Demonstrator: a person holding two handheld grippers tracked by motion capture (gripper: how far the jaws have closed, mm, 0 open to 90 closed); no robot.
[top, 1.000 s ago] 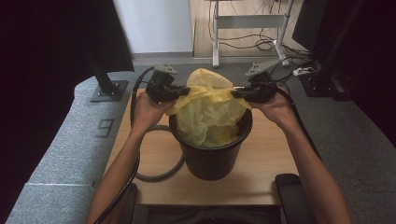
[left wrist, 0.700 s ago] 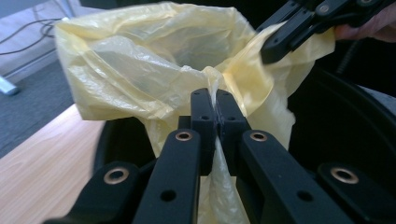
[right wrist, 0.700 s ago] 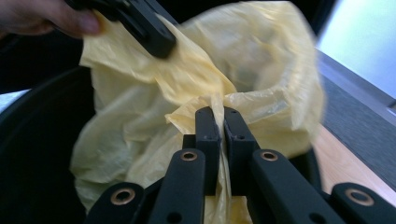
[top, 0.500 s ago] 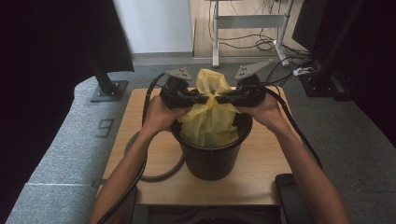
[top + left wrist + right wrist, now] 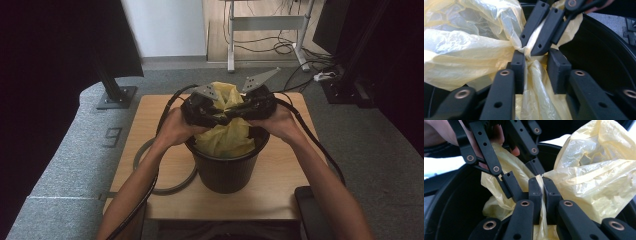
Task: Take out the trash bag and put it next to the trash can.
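Note:
A black bin [image 5: 227,172] stands on the wooden table [image 5: 145,115] with a yellow plastic bag [image 5: 225,137] in it. Both grippers meet over the bin's middle, where the bag's top is bunched. My right gripper [image 5: 542,181] is shut on a thin fold of the bag [image 5: 586,177]; in the left gripper view the right gripper [image 5: 530,48] pinches the gather from above. My left gripper [image 5: 537,62] has just been opening. A strand of the bag [image 5: 461,57] still runs between its parted pads. From above, the left gripper [image 5: 219,119] and right gripper [image 5: 236,113] almost touch.
A black cable [image 5: 150,165] loops on the table left of the bin. A stand's base [image 5: 116,95] sits on the grey floor at the back left. A desk frame [image 5: 265,22] with loose cables is behind. A dark object [image 5: 310,205] is at the table's front right corner.
Both grippers moved inward from the bin's opposite sides to its centre, gathering the bag's mouth into a bunch. The left gripper's jaws have parted from the bag.

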